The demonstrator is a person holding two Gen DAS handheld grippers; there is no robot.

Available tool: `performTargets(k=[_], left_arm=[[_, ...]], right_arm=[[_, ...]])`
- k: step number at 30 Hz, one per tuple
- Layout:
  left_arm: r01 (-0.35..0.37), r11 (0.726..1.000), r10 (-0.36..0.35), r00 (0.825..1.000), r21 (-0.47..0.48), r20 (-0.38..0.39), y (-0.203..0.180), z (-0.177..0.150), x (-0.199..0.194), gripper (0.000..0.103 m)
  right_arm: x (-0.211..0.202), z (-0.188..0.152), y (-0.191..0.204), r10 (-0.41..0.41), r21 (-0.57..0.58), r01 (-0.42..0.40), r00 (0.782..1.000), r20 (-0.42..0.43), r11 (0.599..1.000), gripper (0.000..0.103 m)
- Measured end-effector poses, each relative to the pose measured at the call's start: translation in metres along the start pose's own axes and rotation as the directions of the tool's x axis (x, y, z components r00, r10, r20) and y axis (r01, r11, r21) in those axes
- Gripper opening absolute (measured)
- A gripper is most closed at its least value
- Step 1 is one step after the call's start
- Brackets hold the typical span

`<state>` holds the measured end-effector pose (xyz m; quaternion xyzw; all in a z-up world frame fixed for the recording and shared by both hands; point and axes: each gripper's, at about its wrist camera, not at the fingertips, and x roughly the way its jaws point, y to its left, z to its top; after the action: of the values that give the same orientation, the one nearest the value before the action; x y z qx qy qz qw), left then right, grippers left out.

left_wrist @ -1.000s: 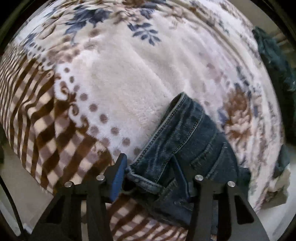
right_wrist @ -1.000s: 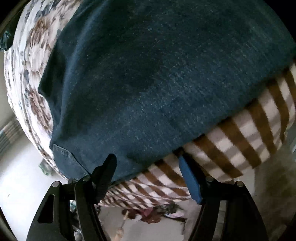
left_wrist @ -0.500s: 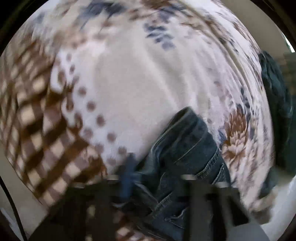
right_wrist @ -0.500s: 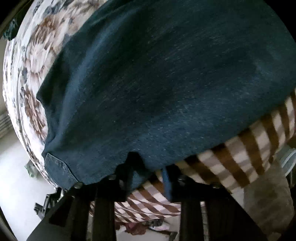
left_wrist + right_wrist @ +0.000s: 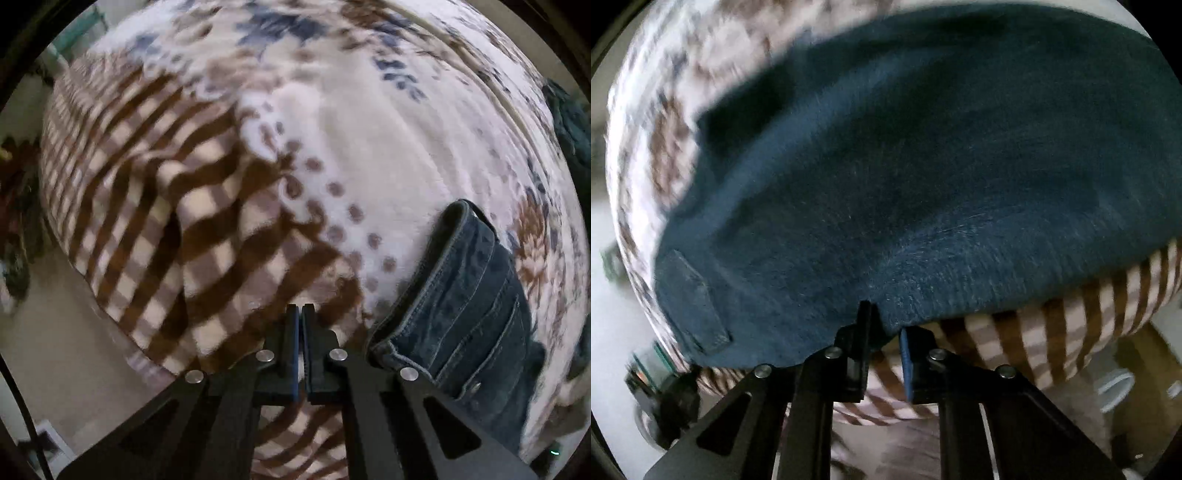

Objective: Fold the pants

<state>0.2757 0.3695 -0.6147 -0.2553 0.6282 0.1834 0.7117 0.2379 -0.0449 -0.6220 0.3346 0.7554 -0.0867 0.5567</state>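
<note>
Both views show the jeans [image 5: 923, 166] lying on the patterned blanket [image 5: 369, 140], waistband end just right of the left tool [image 5: 300, 310]. A second ago that tool straddled the waistband wide open; now it is clenched on nothing, off the denim. The right tool [image 5: 884, 325] has closed and pinches the jeans' near edge, so only one side is gripped for the fold.
</note>
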Motion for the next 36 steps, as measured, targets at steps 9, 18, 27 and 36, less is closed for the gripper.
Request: performTargets(k=[9,18,27,36], left_arm=[[-0.115,0.891,0.059,0.988,0.439,0.141,-0.147,-0.014,-0.049,0.091],[-0.043,0.805,0.027,0.999,0.591,0.037,-0.264,-0.017,0.005,0.091],[-0.070,0.790,0.067,0.997,0.609,0.028,-0.263,-0.019,0.034,0.091],[-0.033,0.815,0.044,0.999,0.579,-0.006,-0.255,-0.018,0.029,0.091]], right_arm=[[-0.064,0.019,0.053,0.028,-0.238,-0.046,0.996,-0.079,0.970,0.075],[-0.061,0.170,0.138,0.107,-0.421,-0.117,0.993,-0.048,0.900,0.081],[-0.014,0.164,0.139,0.075,-0.513,-0.217,0.956,-0.283,0.831,0.064],[0.000,0.156,0.151,0.041,-0.560,-0.252,0.932,-0.361,0.790,0.064]])
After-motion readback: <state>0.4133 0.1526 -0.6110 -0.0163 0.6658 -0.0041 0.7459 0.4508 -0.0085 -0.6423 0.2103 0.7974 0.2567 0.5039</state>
